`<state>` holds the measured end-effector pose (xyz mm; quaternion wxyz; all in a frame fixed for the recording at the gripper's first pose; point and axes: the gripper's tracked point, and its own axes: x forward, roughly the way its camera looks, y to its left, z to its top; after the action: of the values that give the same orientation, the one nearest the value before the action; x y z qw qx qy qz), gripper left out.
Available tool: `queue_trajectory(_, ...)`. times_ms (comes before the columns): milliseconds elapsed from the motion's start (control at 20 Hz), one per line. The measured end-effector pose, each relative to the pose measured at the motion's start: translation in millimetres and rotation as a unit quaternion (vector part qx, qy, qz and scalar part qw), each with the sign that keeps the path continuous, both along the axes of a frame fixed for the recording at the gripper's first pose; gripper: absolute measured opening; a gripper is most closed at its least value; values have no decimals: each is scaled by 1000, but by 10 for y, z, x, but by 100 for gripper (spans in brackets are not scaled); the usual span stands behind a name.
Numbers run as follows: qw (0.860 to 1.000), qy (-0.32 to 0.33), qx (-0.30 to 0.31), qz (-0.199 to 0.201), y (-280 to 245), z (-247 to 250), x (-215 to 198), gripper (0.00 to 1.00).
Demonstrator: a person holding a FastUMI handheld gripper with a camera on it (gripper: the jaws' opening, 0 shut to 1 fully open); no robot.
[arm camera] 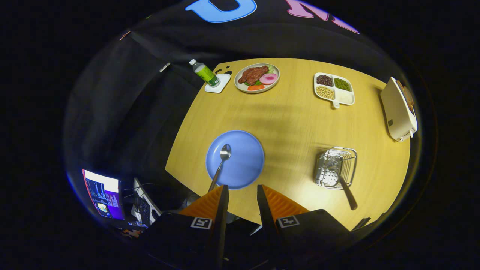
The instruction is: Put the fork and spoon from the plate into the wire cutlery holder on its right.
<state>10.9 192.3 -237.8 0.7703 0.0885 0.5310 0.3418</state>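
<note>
Claw (242, 193): spread, empty, lower centre. Spoon (221, 165): on blue plate (243, 157), just ahead of the fingers. Fork (343, 185): handle protruding from wire cutlery holder (335, 167), right of plate on counter (292, 120)

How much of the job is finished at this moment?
About half. Done: the fork leans in the wire holder. In hand: nothing; the gripper is open, near the blue plate's edge. Left: the spoon on the plate.
</note>
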Motion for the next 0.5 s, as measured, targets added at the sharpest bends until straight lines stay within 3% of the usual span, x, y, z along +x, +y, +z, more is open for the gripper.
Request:
queue_trajectory(300, 999, 35, -9, 26, 932, -525, -232, 48)
queue_trajectory(500, 998, 58, -24, 12, 1385, -945, -201, 49)
